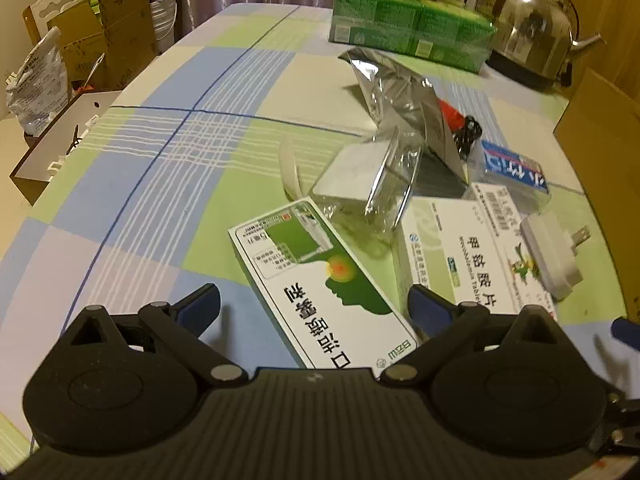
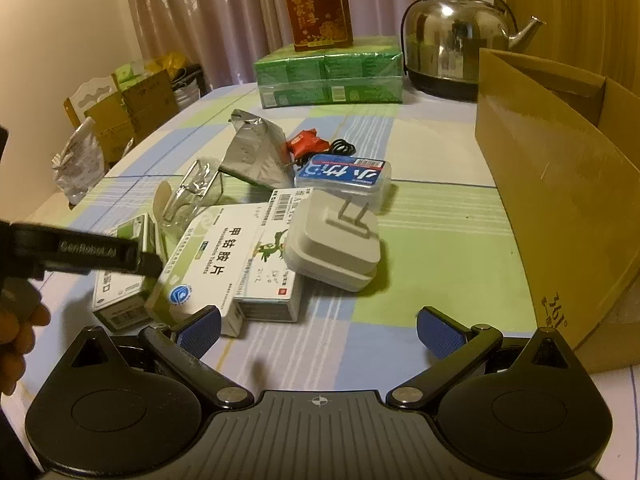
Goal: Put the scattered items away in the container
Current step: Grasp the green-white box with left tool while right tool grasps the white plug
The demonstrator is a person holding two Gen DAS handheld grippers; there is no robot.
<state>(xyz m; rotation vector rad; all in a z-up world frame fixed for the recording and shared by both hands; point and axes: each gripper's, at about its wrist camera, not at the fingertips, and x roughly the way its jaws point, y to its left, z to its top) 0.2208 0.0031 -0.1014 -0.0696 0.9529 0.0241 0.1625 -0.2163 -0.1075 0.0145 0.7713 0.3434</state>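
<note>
The scattered boxes (image 2: 224,256) lay clustered left of the cardboard container (image 2: 560,184), bare desk (image 2: 440,248) between them, while left tongs (image 1: 314,308) and right tongs (image 2: 318,326) gaped wide, holding nothing.

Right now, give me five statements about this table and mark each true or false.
1. Both grippers are open and hold nothing. True: left gripper, right gripper.
2. The white charger lies on top of a medicine box. True.
3. The cardboard box stands on the left side of the table. False: it stands on the right.
4. The kettle sits inside the cardboard box. False: it stands behind it on the table.
5. The green-and-white box lies between the left gripper's fingers. True.
</note>
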